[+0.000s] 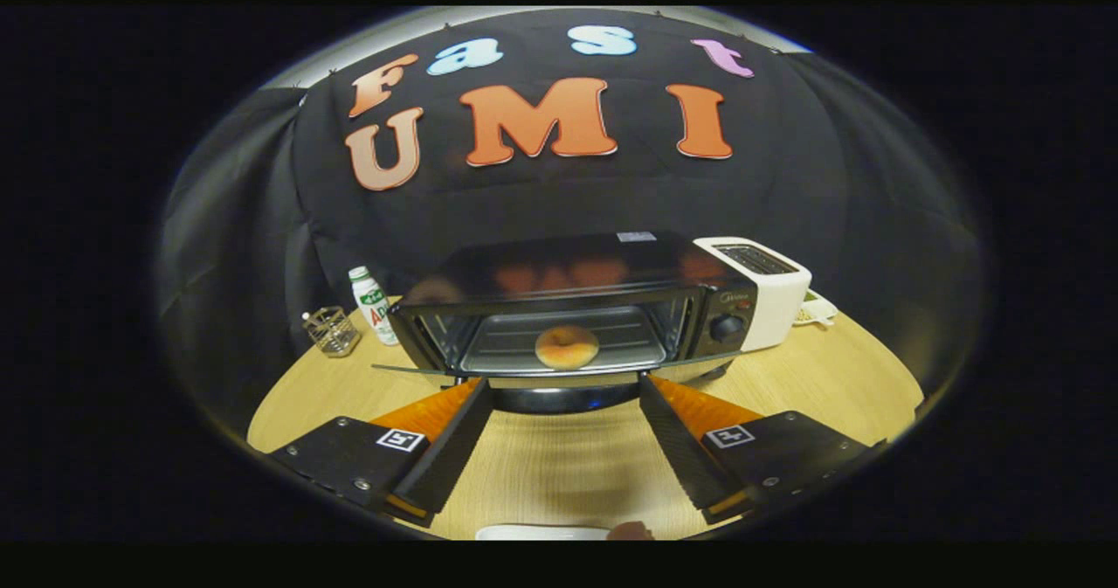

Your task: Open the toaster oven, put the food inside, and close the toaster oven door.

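A black toaster oven (576, 308) stands on the wooden table with its door (559, 391) folded down flat toward me. A round golden bun (567, 347) lies on the wire rack inside the oven, near the rack's front. My gripper (559, 383) is open, its two black fingers spread wide with nothing between them. The fingertips (480, 389) hover just in front of the lowered door, one on each side of it, and the bun sits beyond them.
A white slot toaster (767, 291) stands right beside the oven. To the oven's left are a small white bottle (372, 305) and a wire basket (333, 330). A white plate's edge (541, 533) with a bit of brown food (631, 531) lies close under the gripper.
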`<move>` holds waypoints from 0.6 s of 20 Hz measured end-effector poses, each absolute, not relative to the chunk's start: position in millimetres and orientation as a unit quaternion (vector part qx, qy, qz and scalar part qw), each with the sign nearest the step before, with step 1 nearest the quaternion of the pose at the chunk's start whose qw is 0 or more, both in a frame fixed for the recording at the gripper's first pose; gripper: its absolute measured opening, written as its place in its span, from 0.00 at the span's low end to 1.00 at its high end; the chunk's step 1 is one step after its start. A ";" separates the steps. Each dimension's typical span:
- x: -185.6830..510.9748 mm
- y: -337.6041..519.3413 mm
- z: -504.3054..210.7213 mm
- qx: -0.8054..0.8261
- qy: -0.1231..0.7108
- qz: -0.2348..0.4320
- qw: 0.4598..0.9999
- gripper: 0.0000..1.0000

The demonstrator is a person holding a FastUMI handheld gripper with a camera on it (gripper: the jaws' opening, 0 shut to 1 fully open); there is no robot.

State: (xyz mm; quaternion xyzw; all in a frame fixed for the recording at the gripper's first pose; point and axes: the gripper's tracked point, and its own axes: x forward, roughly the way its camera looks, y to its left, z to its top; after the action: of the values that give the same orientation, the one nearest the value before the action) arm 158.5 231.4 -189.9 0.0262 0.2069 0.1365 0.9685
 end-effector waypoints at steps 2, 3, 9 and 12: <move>177.2 240.5 -180.2 0.026 0.193 0.136 0.971 1.00; 186.6 242.8 -184.0 0.016 0.198 0.130 0.971 1.00; 209.7 252.9 -166.4 -0.002 0.173 0.127 0.977 1.00; 205.7 254.0 -168.2 0.010 0.182 0.134 0.974 1.00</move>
State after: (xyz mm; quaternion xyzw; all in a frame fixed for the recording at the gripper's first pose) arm 205.7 254.0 -168.2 0.0104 0.1819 0.1344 0.9740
